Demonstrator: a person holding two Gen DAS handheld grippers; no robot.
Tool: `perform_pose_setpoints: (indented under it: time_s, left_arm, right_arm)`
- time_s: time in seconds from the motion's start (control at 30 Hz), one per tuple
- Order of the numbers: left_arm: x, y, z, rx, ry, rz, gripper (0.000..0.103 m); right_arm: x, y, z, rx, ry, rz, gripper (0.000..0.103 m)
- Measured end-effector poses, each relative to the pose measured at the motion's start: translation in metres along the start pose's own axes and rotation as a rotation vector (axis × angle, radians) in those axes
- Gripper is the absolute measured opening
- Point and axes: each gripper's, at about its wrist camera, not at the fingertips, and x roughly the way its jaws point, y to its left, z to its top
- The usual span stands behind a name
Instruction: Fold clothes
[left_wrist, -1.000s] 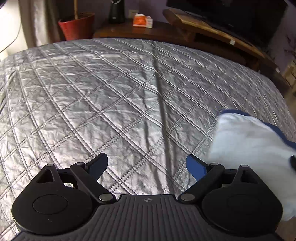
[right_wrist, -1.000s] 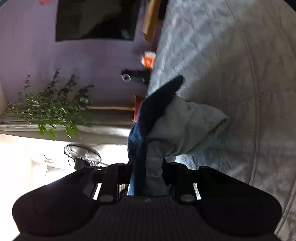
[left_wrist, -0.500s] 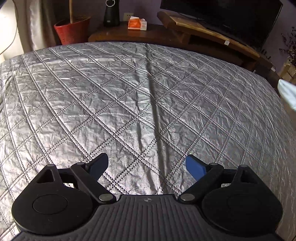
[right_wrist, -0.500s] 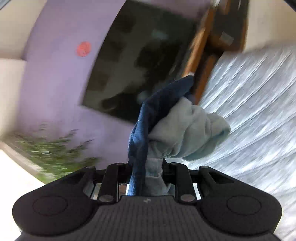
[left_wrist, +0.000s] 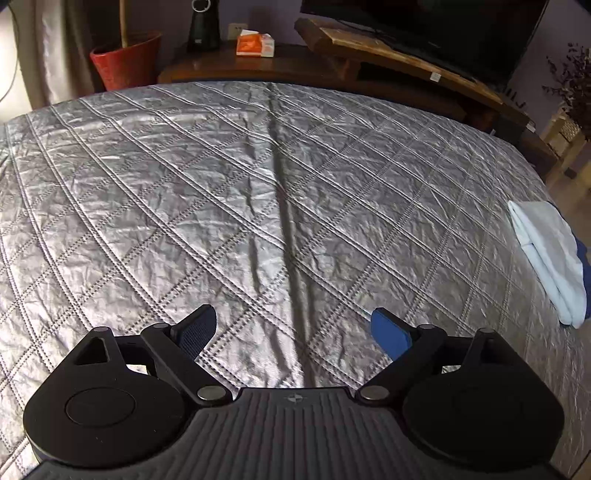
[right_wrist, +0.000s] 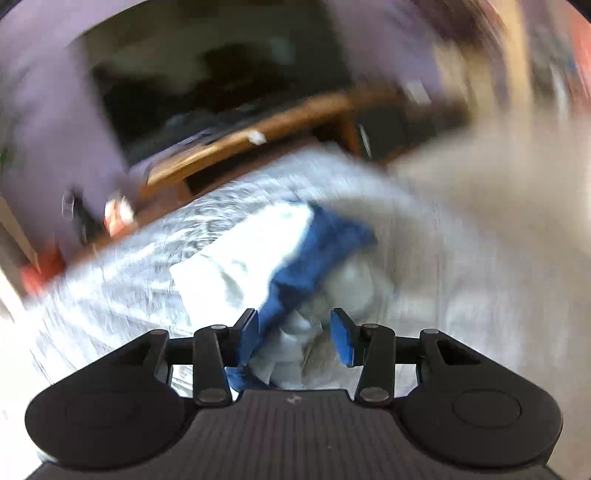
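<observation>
Blue-and-white folded garment (right_wrist: 280, 258) lay on the quilted bedspread (left_wrist: 221, 192) between the parted right tongs (right_wrist: 295, 334); left tongs (left_wrist: 295, 328) gaped wide, empty.

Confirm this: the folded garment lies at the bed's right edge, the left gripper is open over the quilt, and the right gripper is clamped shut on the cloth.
Not quite. The right wrist view shows the right gripper open, the garment loose between its fingers. The rest holds.

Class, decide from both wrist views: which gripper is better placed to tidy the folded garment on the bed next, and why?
Right. The right gripper is open right at the white-and-blue garment, cloth between its fingers. The left gripper is open over bare quilted bedspread, garment off to its right.
</observation>
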Motion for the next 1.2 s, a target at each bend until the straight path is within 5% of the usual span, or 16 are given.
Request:
perform_pose_setpoints:
  time_s: [0.13,0.23,0.37,0.63,0.93,1.0,1.1,1.2]
  left_arm:
    - [0.001,-0.008,-0.001,0.023,0.030,-0.034,0.095]
    - [0.002,-0.013,-0.002,0.039,0.062,-0.039,0.097]
    - [0.004,-0.020,-0.002,0.061,0.105,-0.046,0.097]
    - [0.003,-0.024,-0.001,0.073,0.114,-0.048,0.098]
    - [-0.009,-0.024,-0.006,0.103,0.101,-0.046,0.098]
    - [-0.014,-0.025,-0.009,0.117,0.087,-0.036,0.098]
    - [-0.026,-0.025,-0.019,0.127,0.074,-0.029,0.098]
    - [-0.047,-0.021,-0.038,0.085,0.086,-0.028,0.098]
  right_arm:
    - [0.019,0.046,0.005,-0.257,-0.005,0.026,0.055]
    - [0.061,0.084,0.000,-0.388,0.061,0.040,0.046]
    - [0.099,0.075,-0.013,-0.457,0.159,-0.006,0.043]
    - [0.126,0.064,-0.026,-0.606,0.094,-0.048,0.046]
    - [0.147,0.072,-0.017,-0.513,0.109,-0.161,0.049]
    - [0.120,0.071,-0.015,-0.414,0.118,-0.131,0.048]
    - [0.074,0.073,-0.022,-0.243,0.169,-0.007,0.065]
    - [0.019,0.087,-0.051,-0.189,0.256,0.016,0.066]
